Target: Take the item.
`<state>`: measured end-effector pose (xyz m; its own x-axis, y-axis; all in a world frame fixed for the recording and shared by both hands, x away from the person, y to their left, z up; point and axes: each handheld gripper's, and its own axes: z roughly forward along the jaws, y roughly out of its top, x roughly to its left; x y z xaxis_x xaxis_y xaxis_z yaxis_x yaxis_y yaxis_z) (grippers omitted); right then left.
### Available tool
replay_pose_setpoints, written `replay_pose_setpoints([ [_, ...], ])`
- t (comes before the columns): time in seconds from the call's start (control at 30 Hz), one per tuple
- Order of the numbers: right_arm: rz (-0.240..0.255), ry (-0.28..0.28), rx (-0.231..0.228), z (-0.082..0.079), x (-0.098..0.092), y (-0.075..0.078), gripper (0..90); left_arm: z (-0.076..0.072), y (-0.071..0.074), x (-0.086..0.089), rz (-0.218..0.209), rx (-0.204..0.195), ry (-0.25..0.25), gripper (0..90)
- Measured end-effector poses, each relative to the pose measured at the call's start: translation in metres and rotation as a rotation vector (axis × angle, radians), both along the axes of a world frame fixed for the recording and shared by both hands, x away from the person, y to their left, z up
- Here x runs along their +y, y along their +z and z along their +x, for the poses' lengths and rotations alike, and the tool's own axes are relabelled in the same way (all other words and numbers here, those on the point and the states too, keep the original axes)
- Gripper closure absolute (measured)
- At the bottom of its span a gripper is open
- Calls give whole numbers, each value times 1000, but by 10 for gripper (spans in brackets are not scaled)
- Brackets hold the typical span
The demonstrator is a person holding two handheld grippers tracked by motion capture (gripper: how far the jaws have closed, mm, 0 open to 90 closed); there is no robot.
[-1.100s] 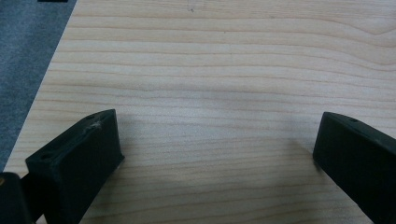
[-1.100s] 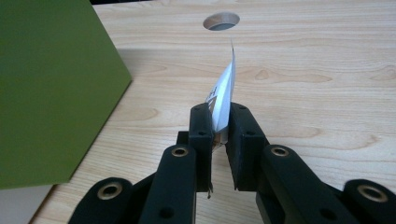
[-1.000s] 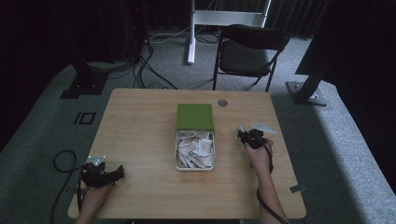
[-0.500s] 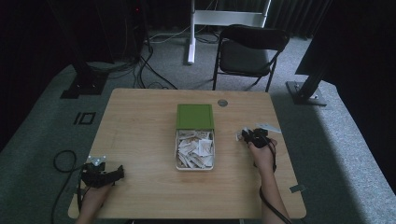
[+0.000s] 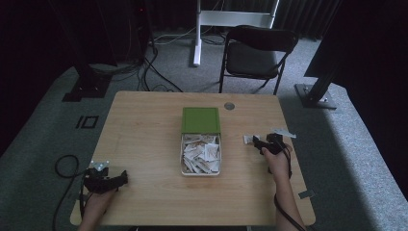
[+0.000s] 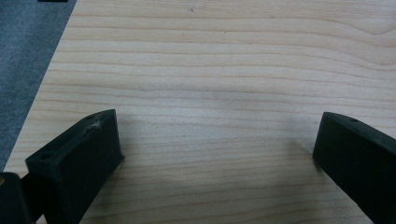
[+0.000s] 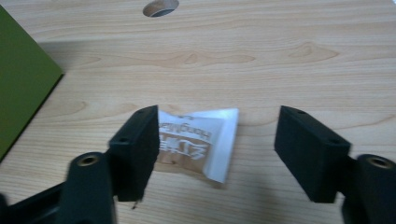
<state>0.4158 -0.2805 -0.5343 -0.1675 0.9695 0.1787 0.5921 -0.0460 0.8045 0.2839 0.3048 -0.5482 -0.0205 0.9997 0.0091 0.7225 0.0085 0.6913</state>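
Observation:
A white printed sachet (image 7: 201,142) lies flat on the wooden table (image 5: 144,134), right of the box; in the high view the sachet (image 5: 249,139) sits just off my right gripper's tips. My right gripper (image 7: 217,140) straddles it with the jaws apart; they have just been opening, and no pad presses on the sachet. From above, the right gripper (image 5: 260,143) points left toward the box. An open white box (image 5: 183,159) mid-table holds several similar sachets, its green lid (image 5: 201,120) folded back. My left gripper (image 6: 219,140) stands open over bare wood near the front left corner (image 5: 120,178).
A second small white packet (image 5: 284,132) lies near the table's right edge. A round cable hole (image 5: 229,105) sits behind the lid. A folding chair (image 5: 257,55) stands beyond the far edge. The green lid (image 7: 23,79) is close on the right gripper's left.
The right gripper's jaws have gone from shut to apart, leaving the sachet on the table, and the hand has shifted slightly right. The left gripper has stayed put.

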Motion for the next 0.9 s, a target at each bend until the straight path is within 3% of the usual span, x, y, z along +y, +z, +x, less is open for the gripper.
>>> replay_pose_setpoints([
  [0.33,-24,9,-5,-14,-8,-1,219,0,0,0,0,1,0,14],
  [0.9,-62,97,10,-52,-12,-9,182,0,0,0,0,1,0,14],
])
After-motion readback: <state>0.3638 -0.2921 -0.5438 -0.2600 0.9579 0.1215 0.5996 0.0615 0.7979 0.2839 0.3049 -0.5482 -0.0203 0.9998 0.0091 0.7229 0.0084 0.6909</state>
